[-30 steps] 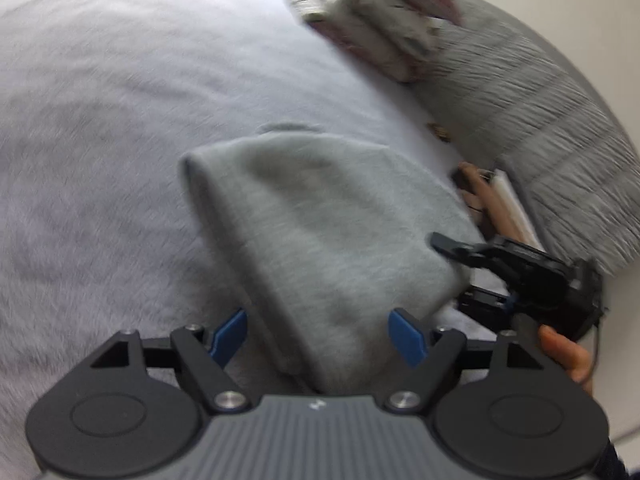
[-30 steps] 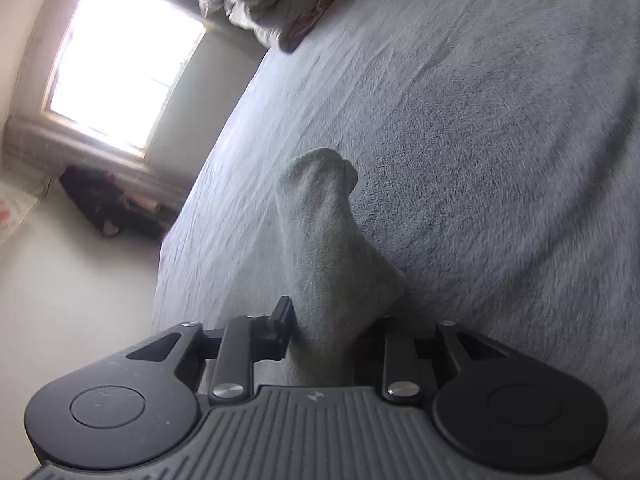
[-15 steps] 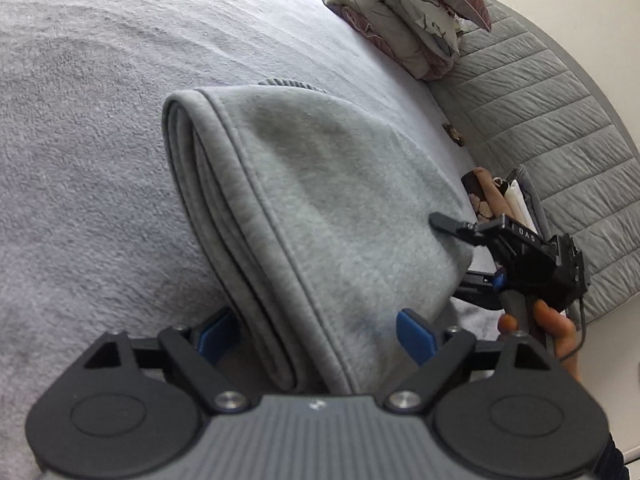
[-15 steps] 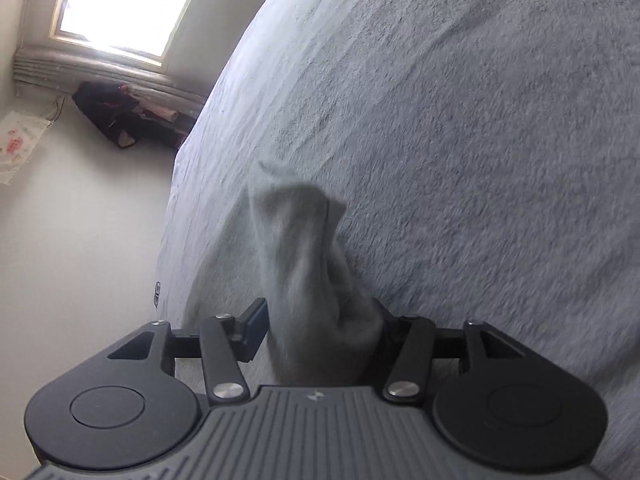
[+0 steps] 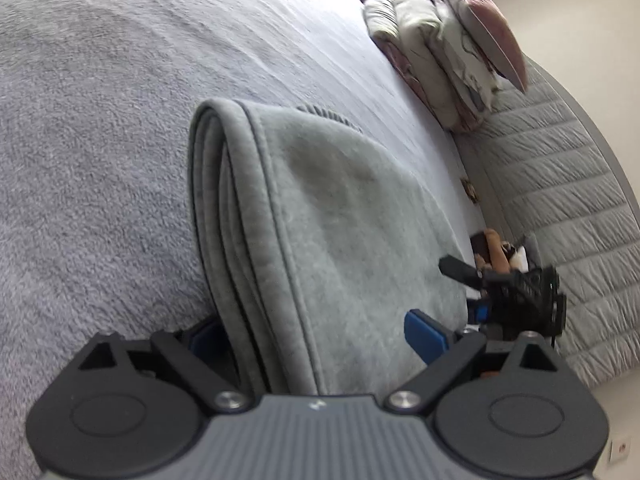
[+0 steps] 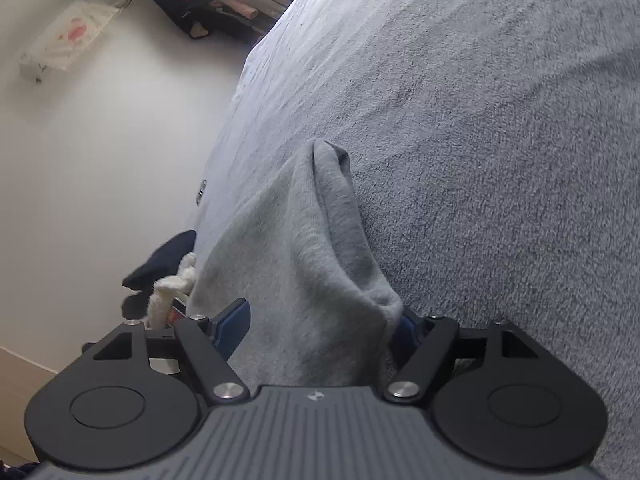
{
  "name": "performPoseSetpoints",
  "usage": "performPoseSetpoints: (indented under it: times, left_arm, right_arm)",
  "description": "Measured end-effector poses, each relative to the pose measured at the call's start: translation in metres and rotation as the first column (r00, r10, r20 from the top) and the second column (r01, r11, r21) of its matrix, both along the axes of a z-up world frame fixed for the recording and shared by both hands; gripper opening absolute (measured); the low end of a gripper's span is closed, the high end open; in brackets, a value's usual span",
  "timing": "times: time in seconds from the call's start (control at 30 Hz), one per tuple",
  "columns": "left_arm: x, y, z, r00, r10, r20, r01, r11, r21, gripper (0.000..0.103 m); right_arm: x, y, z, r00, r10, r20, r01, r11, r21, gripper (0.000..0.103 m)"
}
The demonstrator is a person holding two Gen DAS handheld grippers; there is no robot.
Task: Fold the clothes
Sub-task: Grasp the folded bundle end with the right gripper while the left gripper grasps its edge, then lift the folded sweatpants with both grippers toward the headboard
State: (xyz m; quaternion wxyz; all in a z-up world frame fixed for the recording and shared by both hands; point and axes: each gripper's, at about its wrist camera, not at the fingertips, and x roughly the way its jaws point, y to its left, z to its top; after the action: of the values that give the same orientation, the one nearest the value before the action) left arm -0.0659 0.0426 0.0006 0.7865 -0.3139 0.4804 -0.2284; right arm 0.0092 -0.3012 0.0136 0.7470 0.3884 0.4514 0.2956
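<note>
- Folded grey garment (image 5: 340, 240) lying on the grey bed (image 5: 100, 140), several layers stacked along its left edge, ribbed hem peeking out at the far end.
- Last fold judged laid down; left to do, by the look of it: backing both tools away, perhaps smoothing the stack.
- Left gripper (image 5: 316, 334): jaws opening, wide apart, cloth between them but no pad pressing on it.
- Right gripper (image 6: 320, 320): jaws opening, bunched corner of garment between them, released.
- Compared with a second ago: right jaws then pinched shut on the cloth, now spread; left jaws wider too; garment settled flatter, edge layers sharper in view.
</note>
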Motion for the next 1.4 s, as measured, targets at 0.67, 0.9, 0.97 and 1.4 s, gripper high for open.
performPoseSetpoints:
  times: [0.67, 0.9, 0.97, 1.4]
  left_arm:
    - [0.013, 0.000, -0.003, 0.999, 0.037, 0.002, -0.037, 0.999, -0.012, 0.045]
    - [0.020, 0.006, 0.025, 0.997, -0.021, 0.076, 0.021, 1.000, -0.004, 0.033]
    - [0.026, 0.008, 0.031, 0.997, -0.029, 0.075, 0.031, 0.999, -0.023, 0.033]
    - [0.040, -0.006, 0.064, 0.983, -0.078, 0.165, 0.087, 0.995, -0.047, 0.032]
  right_arm:
    - [-0.029, 0.017, -0.003, 0.996, 0.001, 0.091, 0.004, 0.999, -0.049, 0.043]
    - [-0.051, 0.033, 0.042, 0.964, 0.014, 0.264, 0.039, 0.980, -0.194, 0.036]
    - [-0.057, 0.034, 0.056, 0.952, 0.013, 0.306, 0.055, 0.975, -0.214, 0.035]
    - [-0.066, 0.014, 0.094, 0.910, -0.082, 0.407, 0.174, 0.965, -0.195, 0.035]
